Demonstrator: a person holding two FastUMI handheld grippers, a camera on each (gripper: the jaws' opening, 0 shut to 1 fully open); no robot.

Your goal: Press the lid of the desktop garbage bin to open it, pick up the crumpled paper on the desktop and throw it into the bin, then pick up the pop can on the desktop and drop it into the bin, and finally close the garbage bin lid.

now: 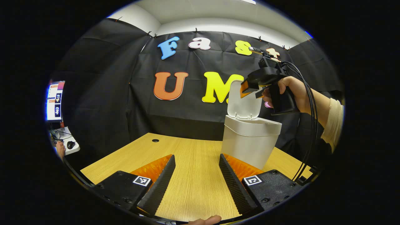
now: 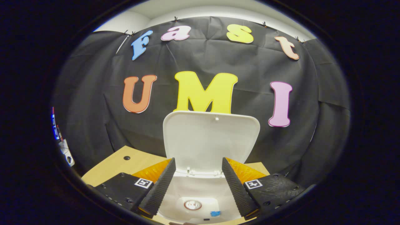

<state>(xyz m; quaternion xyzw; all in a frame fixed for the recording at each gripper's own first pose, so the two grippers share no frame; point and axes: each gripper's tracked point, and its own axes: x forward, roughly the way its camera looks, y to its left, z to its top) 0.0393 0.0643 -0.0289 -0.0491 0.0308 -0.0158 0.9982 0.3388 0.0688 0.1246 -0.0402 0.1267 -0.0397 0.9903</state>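
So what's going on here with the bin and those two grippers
A person holds a gripper in each hand at a wooden table. The white bin stands with its lid up. The right gripper hangs open above the bin's mouth, holding nothing; looking down from it, the can lies at the bottom of the bin. The left gripper waits open and low over the table. What remains is closing the lid.
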